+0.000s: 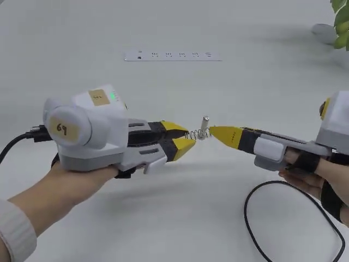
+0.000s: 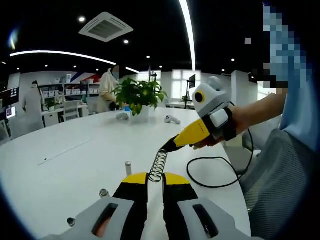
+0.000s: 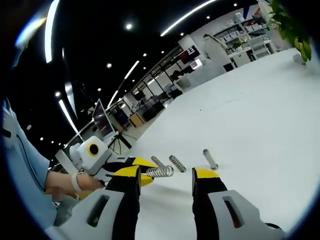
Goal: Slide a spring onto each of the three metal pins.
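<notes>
One white table (image 1: 163, 213) (office, plant (image 2: 137, 95)), L gripper (image 1: 188, 137) pinching spring (image 2: 159, 165), R gripper (image 1: 214, 131) prob. open

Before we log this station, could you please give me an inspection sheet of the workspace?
Surface: white table, smooth.
Job's things: spring held in the left claw, its free end close to an upright metal pin; two loose springs lie on the table.
Clutter: power strip.
Grippers: left gripper shut on the spring; right gripper open, claw tip by the pin.
Cables: black cable looped beside the right gripper; second cable behind the left gripper.
Surroundings: potted plant; open office, ceiling lights.
</notes>
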The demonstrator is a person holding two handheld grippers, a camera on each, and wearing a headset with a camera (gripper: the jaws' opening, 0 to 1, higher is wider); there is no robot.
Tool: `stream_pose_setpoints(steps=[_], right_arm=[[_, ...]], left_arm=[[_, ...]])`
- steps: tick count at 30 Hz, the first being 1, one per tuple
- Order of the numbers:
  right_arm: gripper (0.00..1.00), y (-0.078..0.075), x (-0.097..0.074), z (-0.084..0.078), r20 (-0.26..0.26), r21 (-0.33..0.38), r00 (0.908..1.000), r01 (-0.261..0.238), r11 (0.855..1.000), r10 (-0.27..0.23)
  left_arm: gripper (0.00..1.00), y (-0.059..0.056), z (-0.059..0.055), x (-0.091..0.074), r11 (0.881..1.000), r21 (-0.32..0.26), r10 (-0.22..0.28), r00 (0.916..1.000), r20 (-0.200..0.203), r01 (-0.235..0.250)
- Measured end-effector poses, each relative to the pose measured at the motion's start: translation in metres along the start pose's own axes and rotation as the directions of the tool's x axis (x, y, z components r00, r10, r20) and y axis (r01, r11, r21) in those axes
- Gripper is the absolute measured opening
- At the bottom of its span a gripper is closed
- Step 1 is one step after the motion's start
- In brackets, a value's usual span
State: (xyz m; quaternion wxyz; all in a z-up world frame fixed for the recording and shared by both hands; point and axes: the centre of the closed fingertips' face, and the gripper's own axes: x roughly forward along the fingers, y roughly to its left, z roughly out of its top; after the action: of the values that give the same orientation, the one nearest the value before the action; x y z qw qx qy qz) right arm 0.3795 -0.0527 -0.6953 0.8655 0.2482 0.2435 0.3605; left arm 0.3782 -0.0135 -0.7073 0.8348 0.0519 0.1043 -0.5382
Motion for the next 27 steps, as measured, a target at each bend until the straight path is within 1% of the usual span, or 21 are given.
stream_pose_setpoints(steps=[3, 4, 6, 7, 13, 16, 18, 19, 20, 27], right_arm=[[0.34, 0.002, 0.001, 0.001, 0.02, 0.051, 0.9997, -0.016, 0.999, 0.015], [0.33, 0.004, 0.003, 0.001, 0.031, 0.082, 0.999, -0.034, 0.996, 0.031], [0.33, 0.003, 0.004, 0.001, 0.045, 0.116, 0.9982, -0.044, 0.992, 0.039], [0.32, 0.003, 0.005, -0.001, 0.042, 0.132, 0.9982, -0.049, 0.99, 0.043], [0.29, 0.003, 0.009, -0.007, 0.042, 0.166, 0.9977, -0.059, 0.984, 0.052], [0.26, 0.005, 0.009, -0.004, 0.064, 0.198, 0.9958, -0.077, 0.977, 0.065], [0.25, 0.005, 0.009, -0.003, 0.069, 0.202, 0.9955, -0.078, 0.976, 0.066], [0.25, 0.006, 0.009, -0.002, 0.073, 0.218, 0.9943, -0.092, 0.972, 0.078], [0.24, 0.007, 0.01, -0.002, 0.075, 0.224, 0.994, -0.095, 0.97, 0.08], [0.21, 0.009, 0.011, -0.003, 0.076, 0.237, 0.9929, -0.108, 0.966, 0.092]], left_arm=[[0.03, 0.001, 0.001, -0.001, 1.0, -0.002, 0.004, 1.0, 0.004, -0.004], [0.03, 0.001, 0.001, -0.001, 1.0, -0.005, 0.003, 1.0, 0.006, -0.003], [0.03, 0.001, 0.002, -0.002, 1.0, -0.002, 0.006, 1.0, 0.006, -0.006], [0.03, 0.001, 0.002, -0.002, 1.0, -0.003, 0.006, 1.0, 0.006, -0.006], [0.03, 0.002, 0.003, -0.003, 1.0, -0.001, 0.008, 0.9999, 0.011, -0.008], [0.03, 0.002, 0.003, -0.004, 1.0, -0.002, 0.009, 0.9999, 0.01, -0.009], [0.03, 0.003, 0.003, -0.004, 1.0, 0.001, 0.01, 0.9999, 0.011, -0.01], [0.03, 0.003, 0.004, -0.004, 1.0, -0.001, 0.009, 0.9999, 0.012, -0.009], [0.03, 0.003, 0.004, -0.004, 1.0, -0.002, 0.009, 0.9999, 0.014, -0.009], [0.03, 0.002, 0.006, -0.005, 1.0, 0.001, 0.008, 0.9998, 0.021, -0.008]])
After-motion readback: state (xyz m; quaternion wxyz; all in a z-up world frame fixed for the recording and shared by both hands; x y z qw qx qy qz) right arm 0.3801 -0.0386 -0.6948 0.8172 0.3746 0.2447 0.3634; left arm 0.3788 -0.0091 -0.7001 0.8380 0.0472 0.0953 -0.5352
